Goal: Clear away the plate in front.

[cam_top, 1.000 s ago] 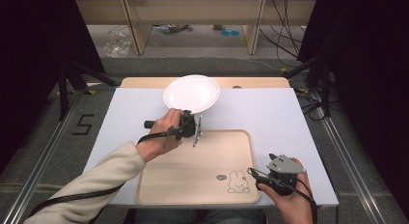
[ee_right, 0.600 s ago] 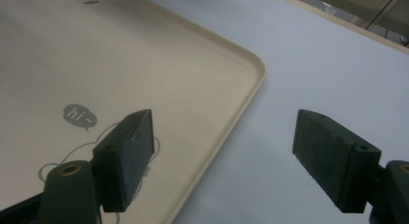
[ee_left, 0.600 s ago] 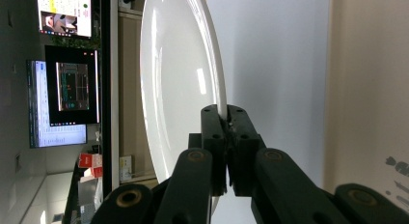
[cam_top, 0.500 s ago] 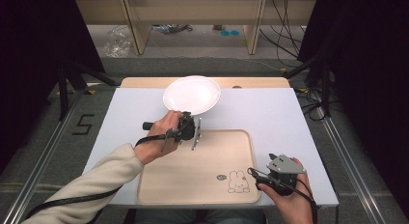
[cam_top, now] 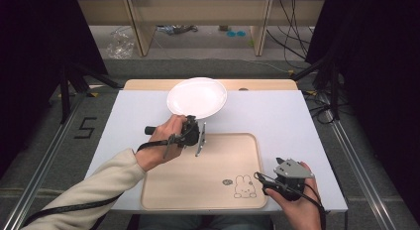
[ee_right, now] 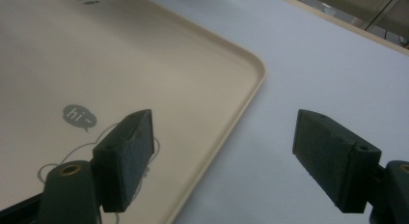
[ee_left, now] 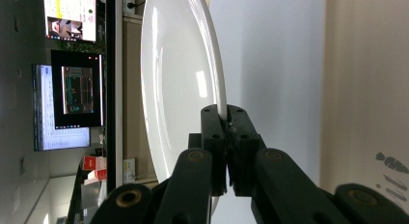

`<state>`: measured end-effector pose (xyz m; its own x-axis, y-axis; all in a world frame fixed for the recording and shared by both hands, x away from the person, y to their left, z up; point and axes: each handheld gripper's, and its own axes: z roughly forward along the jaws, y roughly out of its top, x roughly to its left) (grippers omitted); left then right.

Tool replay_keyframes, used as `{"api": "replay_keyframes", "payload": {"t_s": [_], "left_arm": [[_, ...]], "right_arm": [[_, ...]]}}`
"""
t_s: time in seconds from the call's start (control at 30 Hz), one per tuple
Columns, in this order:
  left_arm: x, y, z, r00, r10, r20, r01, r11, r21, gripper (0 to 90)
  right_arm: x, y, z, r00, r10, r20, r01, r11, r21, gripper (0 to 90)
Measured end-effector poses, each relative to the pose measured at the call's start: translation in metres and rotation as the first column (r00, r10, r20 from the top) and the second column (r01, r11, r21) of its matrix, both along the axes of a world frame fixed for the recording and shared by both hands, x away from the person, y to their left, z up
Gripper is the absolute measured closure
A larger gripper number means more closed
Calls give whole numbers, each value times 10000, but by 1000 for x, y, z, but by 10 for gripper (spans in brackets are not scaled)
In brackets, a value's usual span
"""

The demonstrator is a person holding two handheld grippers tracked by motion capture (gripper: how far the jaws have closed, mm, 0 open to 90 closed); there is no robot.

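1. Since a second ago our left hand has barely shifted, sliding slightly toward us with the plate; the right gripper has stayed put.
2. Our left gripper has its fingers clenched on the plate's near rim; the plate sits over the counter, just behind the tray.
3. We judge the grip thin: only the rim edge is pinched, so a tilt or quick pull could let the glazed plate slip and drop.
4. Dragged low, the plate may catch the tray's raised lip and twist loose.
5. Our right fingers stand released over the tray's corner; they cannot steady a slip from there.
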<state>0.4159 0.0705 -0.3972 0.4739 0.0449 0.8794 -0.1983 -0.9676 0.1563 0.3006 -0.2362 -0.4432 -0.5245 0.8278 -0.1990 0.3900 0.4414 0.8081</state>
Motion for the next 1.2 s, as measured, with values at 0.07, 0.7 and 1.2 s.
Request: {"api": "replay_keyframes", "payload": {"t_s": [0.07, 0.7, 1.2], "left_arm": [[-1, 0, 1, 10000, -37, 56, 37, 10000, 28, 872], [-16, 4, 6, 9996, -156, 237, 154, 9998, 118, 871], [-29, 6, 11, 9989, -289, 372, 282, 9994, 191, 871]], "right_arm": [[0, 0, 0, 10000, 8, -23, -8, 10000, -20, 235], [0, 0, 1, 10000, -7, -10, 7, 10000, -41, 235], [0, 0, 1, 10000, -40, 36, 40, 10000, -34, 236]]}}
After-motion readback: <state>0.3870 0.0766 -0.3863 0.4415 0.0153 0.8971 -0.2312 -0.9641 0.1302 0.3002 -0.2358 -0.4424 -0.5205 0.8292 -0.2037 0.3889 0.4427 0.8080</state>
